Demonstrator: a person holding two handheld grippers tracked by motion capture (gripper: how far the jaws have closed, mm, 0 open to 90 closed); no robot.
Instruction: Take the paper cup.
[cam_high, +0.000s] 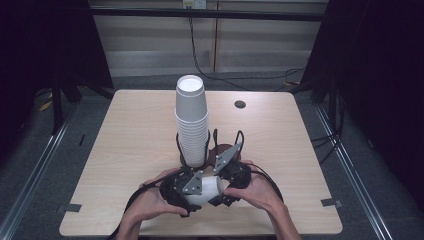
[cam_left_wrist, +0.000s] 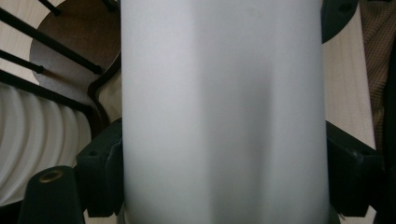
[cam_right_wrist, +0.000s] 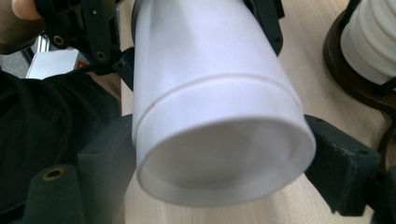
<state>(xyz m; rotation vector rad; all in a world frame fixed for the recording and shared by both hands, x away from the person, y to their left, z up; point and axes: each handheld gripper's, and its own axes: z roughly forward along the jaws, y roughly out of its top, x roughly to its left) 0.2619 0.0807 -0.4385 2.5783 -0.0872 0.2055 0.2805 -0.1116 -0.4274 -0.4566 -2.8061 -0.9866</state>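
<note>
A smooth white paper cup (cam_high: 206, 190) lies on its side near the front edge of the pale wood-grain surface (cam_high: 130, 140), long axis level. Left hand-held gripper (cam_high: 186, 192) and right hand-held gripper (cam_high: 226, 182) each pinch it. Behind, a black wire holder (cam_high: 210, 145) carries 1 tall stack of ribbed white cups (cam_high: 191, 120), upside down.

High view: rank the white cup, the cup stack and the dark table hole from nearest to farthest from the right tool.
1. White cup: gripped between the right tool and the left tool, near the table's front edge.
2. Cup stack: upright in its wire holder just behind the tools, mid-table.
3. Dark table hole: farthest, toward the back right.
</note>
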